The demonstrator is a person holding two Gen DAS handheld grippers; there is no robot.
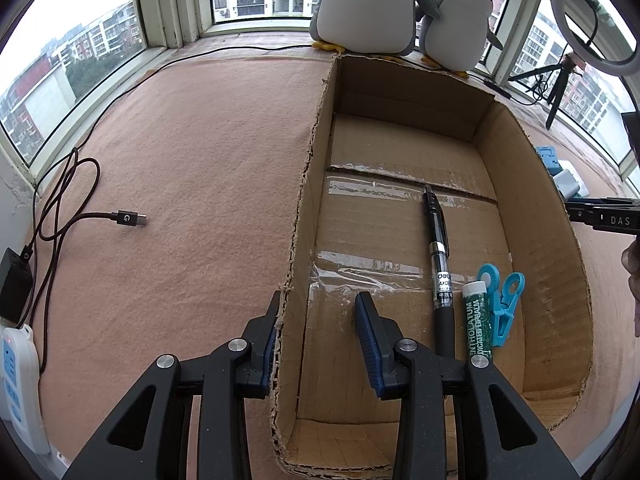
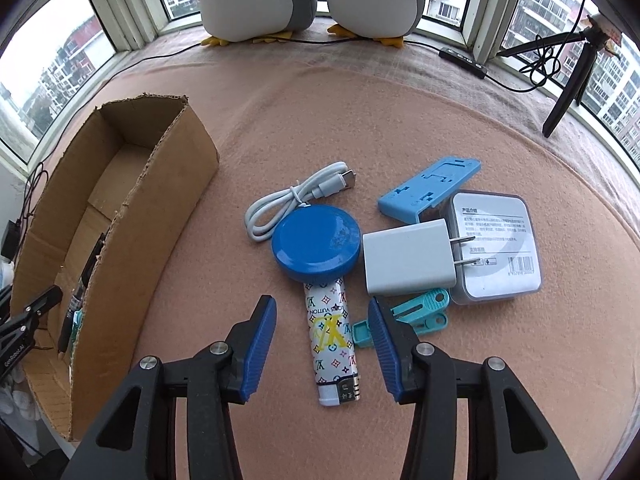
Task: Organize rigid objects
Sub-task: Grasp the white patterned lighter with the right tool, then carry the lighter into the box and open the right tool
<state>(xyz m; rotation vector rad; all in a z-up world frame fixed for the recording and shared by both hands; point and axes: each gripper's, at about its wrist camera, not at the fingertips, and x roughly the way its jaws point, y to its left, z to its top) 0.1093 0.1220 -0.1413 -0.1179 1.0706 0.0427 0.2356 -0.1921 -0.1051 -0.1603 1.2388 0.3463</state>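
Observation:
An open cardboard box (image 1: 540, 240) holds a black pen (image 1: 438, 248), a green lip balm tube (image 1: 478, 320) and a blue clip (image 1: 504, 300). My left gripper (image 1: 318, 300) straddles the box's left wall: the left pad lies against the outside, the right pad stands clear inside. On the blanket beside the box (image 2: 120, 200), my right gripper (image 2: 320, 302) hangs open over a patterned lighter (image 2: 332, 340), one finger on each side, not touching. Around it lie a blue round tin (image 2: 316, 240), a white charger (image 2: 408, 260), a teal clip (image 2: 420, 312), a blue stand (image 2: 428, 184), a clear case (image 2: 496, 248) and a white cable (image 2: 280, 208).
Two plush penguins (image 1: 368, 4) sit at the window ledge behind the box. A black USB cable (image 1: 128, 218) and a white power strip (image 1: 20, 384) lie at the left. A ring light on a tripod (image 2: 568, 92) stands at the right, windows all round.

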